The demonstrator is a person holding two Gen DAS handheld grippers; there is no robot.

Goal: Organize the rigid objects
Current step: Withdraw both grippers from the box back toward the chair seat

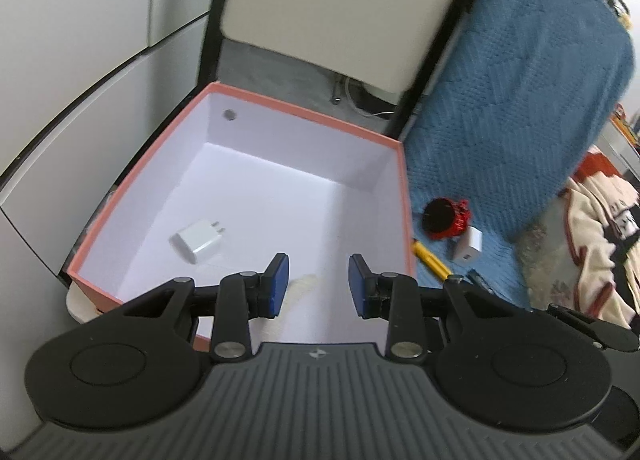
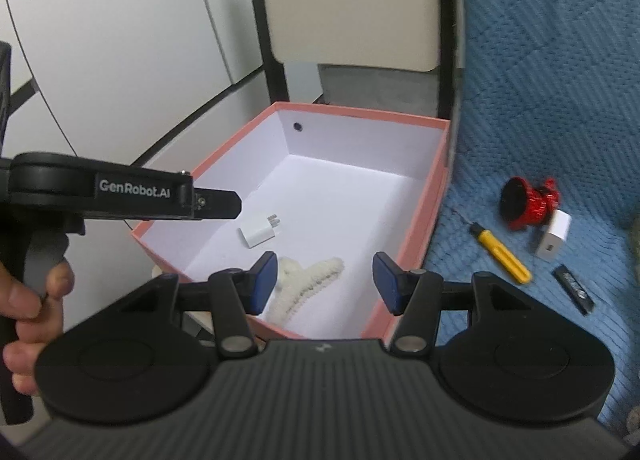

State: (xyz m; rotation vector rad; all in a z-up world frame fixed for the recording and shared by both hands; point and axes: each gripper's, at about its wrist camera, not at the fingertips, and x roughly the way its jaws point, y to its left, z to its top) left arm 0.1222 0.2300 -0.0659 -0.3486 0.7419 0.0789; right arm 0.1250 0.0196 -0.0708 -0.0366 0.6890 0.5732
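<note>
Your left gripper point(image 1: 318, 284): blue pads spread wide, nothing between them, held over the near end of the box.
Your right gripper point(image 2: 324, 280): pads likewise spread apart and empty, over the near rim of the box.
Your left hand point(image 2: 30, 300): wrapped round the handle of the left tool, at the left edge of the right wrist view.
Hair claw point(image 2: 306, 286): cream, fuzzy, lying on the box floor at the near end, just beyond your right gripper's left pad.
White charger point(image 1: 198, 240): inside the box, flat on the floor left of centre, prongs pointing toward the far wall.
Box point(image 1: 406, 196): pink outside, white inside, open topped.
Black stick point(image 2: 573, 288): on the blue blanket point(image 2: 560, 100), nearest of the loose items.
Yellow cutter point(image 2: 502, 254): on the blanket right of the box.
Second white charger point(image 2: 554, 238): on the blanket, touching the red object.
Red object point(image 2: 528, 202): round, dark faced, farthest of the group.
</note>
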